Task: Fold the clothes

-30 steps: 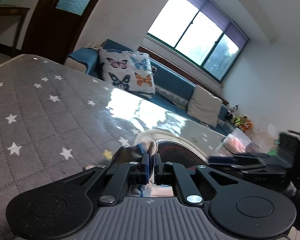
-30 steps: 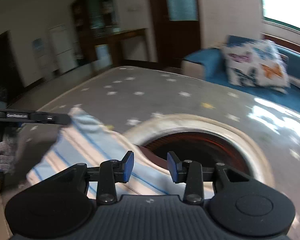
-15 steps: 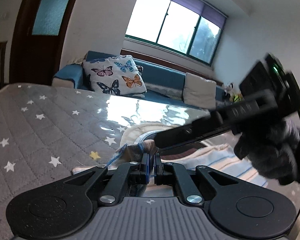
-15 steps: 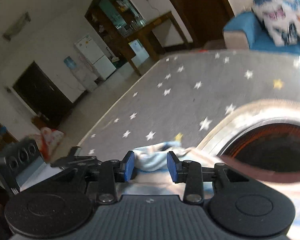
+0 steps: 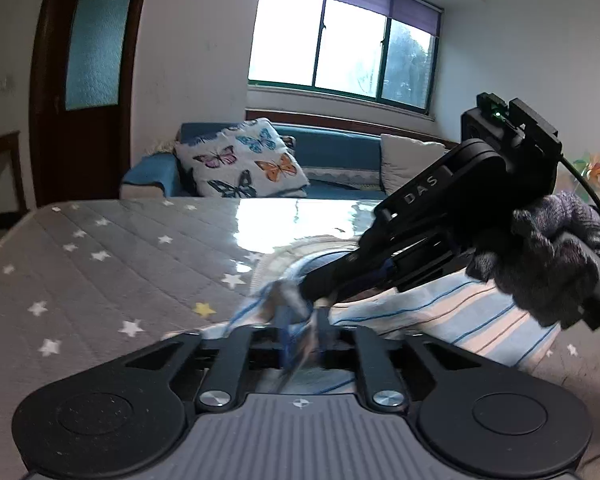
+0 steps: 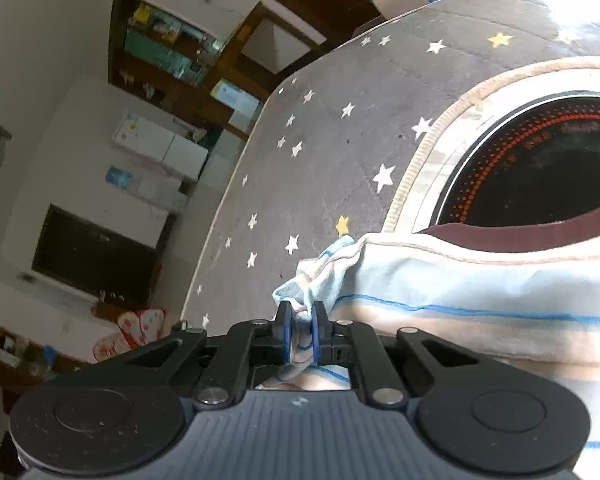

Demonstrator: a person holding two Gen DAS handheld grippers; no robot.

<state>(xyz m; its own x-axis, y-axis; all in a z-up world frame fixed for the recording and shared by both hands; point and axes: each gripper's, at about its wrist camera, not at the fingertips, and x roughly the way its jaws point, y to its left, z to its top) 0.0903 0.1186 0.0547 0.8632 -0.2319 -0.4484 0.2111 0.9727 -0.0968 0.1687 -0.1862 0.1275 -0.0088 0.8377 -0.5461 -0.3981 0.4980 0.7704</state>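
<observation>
Left wrist view, lower centre: the left gripper [image 5: 300,334] has its jaws opening, with a bunched corner of the striped garment [image 5: 452,320] between the blurred pads, apparently being let go. The garment lies on the grey quilted cover [image 5: 100,264], printed with white and yellow stars and stitched in diamonds; its cloth is soft, pale blue and cream with thin blue lines. From the right of the frame the right gripper [image 5: 320,300] slants down to the same corner, borne by a hand [image 5: 548,256] in a coarse knitted glove; the placing suggests a hand-over of the corner, so that one tool can carry the fold.

Right wrist view, lower centre: the right gripper [image 6: 300,334] is clenched on that crumpled corner of the garment [image 6: 480,288], blue pads pressing the cloth. At right, a round dark panel [image 6: 548,168] ringed with red dots sits within a beige corded border.
</observation>
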